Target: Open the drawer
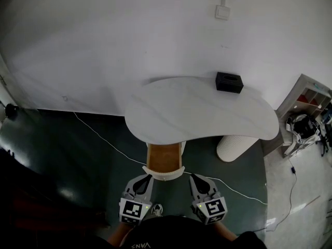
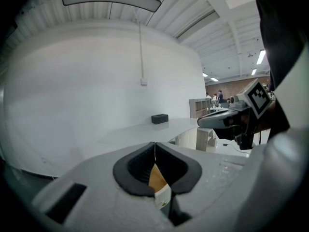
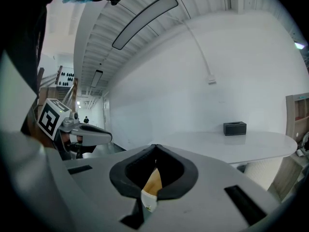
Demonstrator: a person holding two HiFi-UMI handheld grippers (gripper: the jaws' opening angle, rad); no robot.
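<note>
The drawer [image 1: 164, 160] stands pulled out from under the white table [image 1: 197, 113], with its brown inside and white curved front showing. My left gripper [image 1: 147, 177] is at the front's left corner and my right gripper [image 1: 194, 177] at its right corner, both on the near side. Both are shut with nothing between the jaws. In the left gripper view the left gripper [image 2: 155, 144] has its pads together, and a strip of the drawer [image 2: 158, 180] shows below them. The right gripper view shows the right gripper [image 3: 155, 146] shut likewise above the drawer [image 3: 152, 182].
A black box [image 1: 229, 82] sits at the table's far right. A white ribbed cylinder [image 1: 236, 147] stands under the table's right side, and a shelf unit [image 1: 306, 113] stands by the right wall. A white cable [image 1: 104, 139] runs across the dark floor.
</note>
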